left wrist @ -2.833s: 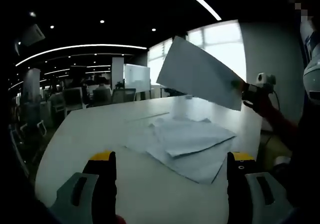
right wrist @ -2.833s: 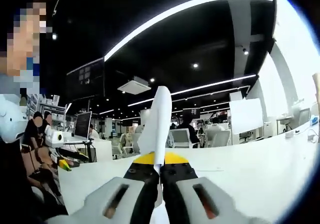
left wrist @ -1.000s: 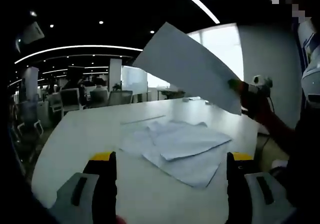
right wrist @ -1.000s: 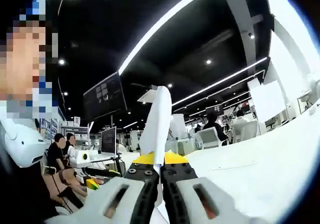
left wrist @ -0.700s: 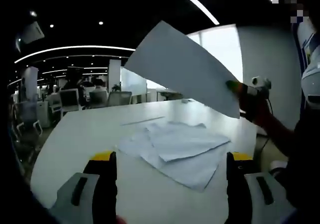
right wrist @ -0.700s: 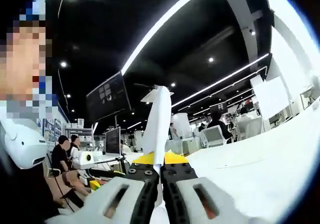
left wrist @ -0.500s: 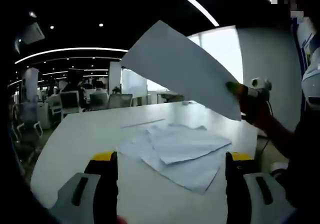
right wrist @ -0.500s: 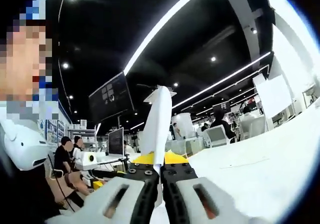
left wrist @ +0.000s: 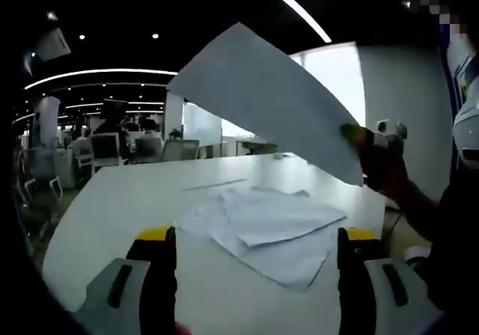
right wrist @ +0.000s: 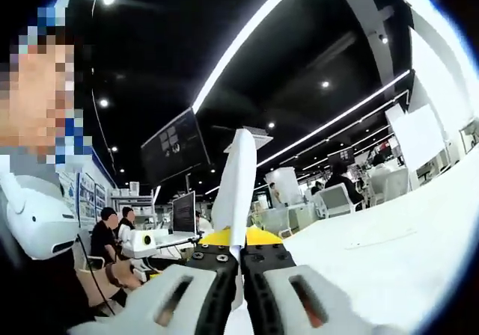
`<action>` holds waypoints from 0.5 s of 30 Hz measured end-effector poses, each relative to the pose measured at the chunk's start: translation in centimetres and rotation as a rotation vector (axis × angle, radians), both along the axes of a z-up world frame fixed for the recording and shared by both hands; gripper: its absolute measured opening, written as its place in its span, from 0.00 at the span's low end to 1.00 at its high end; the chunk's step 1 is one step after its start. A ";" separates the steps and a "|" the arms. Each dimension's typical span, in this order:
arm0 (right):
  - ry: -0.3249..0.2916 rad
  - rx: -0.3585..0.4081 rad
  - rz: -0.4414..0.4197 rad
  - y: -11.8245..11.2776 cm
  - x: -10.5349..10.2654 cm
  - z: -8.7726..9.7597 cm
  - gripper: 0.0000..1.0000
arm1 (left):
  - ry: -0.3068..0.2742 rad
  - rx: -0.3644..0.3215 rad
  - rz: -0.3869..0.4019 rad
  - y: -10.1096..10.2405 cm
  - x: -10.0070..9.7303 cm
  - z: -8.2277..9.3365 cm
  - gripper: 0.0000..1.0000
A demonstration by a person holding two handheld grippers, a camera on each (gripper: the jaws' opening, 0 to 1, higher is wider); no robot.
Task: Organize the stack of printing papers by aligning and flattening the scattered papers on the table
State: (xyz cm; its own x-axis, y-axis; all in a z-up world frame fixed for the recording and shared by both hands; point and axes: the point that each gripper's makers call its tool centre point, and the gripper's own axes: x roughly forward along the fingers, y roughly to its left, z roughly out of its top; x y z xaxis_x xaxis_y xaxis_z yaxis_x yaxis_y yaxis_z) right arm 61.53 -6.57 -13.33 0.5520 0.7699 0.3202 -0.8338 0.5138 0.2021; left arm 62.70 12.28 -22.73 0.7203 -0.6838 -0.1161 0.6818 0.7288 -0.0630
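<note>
Several white sheets lie in a loose, fanned pile (left wrist: 262, 226) on the white table (left wrist: 120, 208), ahead of my left gripper (left wrist: 251, 264), whose two yellow-tipped jaws stand wide apart with nothing between them. One white sheet (left wrist: 262, 99) is held in the air above the pile by my right gripper (left wrist: 358, 134), which reaches in from the right. In the right gripper view that sheet (right wrist: 236, 189) is seen edge-on, rising from my right gripper (right wrist: 239, 256), whose jaws are pressed together on its lower edge.
The table's near edge curves round at the left (left wrist: 60, 253). Office chairs (left wrist: 105, 149) and desks stand beyond the far side. Seated people (right wrist: 105, 234) and a monitor (right wrist: 183, 211) are at a desk on the left. A person's dark sleeve (left wrist: 449, 230) fills the right.
The held sheet has swung up and leftwards, tilting flatter above the pile. The right gripper view has tipped up towards the ceiling. The pile and my left gripper have stayed put.
</note>
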 end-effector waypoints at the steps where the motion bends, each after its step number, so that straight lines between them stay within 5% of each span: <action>1: 0.001 0.000 0.002 0.1 0.0 -0.1 0.00 | 0.001 -0.007 -0.004 -0.1 0.0 0.1 0.91; 15: 0.033 0.046 0.072 1.1 -0.4 -0.4 0.00 | -0.001 -0.047 -0.025 -0.5 0.0 0.6 0.91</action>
State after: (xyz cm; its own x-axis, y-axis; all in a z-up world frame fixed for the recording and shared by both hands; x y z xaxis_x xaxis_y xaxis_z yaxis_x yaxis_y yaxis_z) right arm 61.09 -5.42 -13.76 0.5064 0.7930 0.3386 -0.8608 0.4418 0.2525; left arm 62.75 11.76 -22.12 0.7028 -0.7065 -0.0828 0.7000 0.7076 -0.0963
